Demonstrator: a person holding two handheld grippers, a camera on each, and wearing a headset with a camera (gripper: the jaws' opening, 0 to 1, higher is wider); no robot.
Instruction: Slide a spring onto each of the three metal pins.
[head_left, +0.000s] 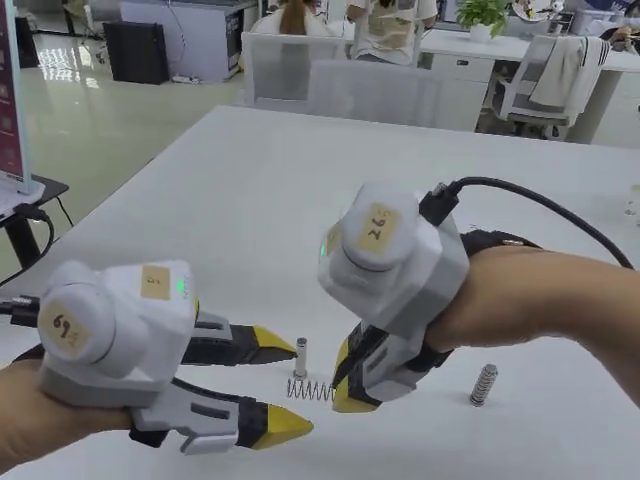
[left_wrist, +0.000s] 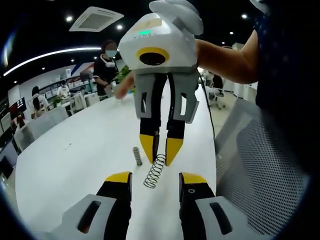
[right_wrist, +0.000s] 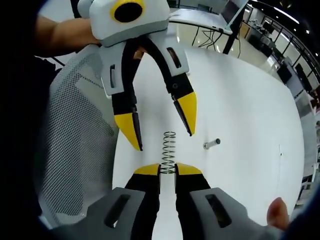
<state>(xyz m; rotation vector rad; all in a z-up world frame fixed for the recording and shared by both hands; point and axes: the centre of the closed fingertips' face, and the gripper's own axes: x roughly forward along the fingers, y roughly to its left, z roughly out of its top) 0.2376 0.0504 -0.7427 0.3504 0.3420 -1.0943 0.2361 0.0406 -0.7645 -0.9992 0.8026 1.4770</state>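
A loose steel spring lies level just above the white table, and my right gripper is shut on one end of it. In the right gripper view the spring sticks straight out from the nearly closed jaws of the right gripper. My left gripper faces it from the left, open, its jaws on either side of the spring's free end. A bare metal pin stands upright just beyond the spring. Another pin to the right wears a spring.
The white table stretches far ahead, with its near edge close to me. Office chairs and seated people are behind the far edge. A grey mesh chair is close by in the gripper views.
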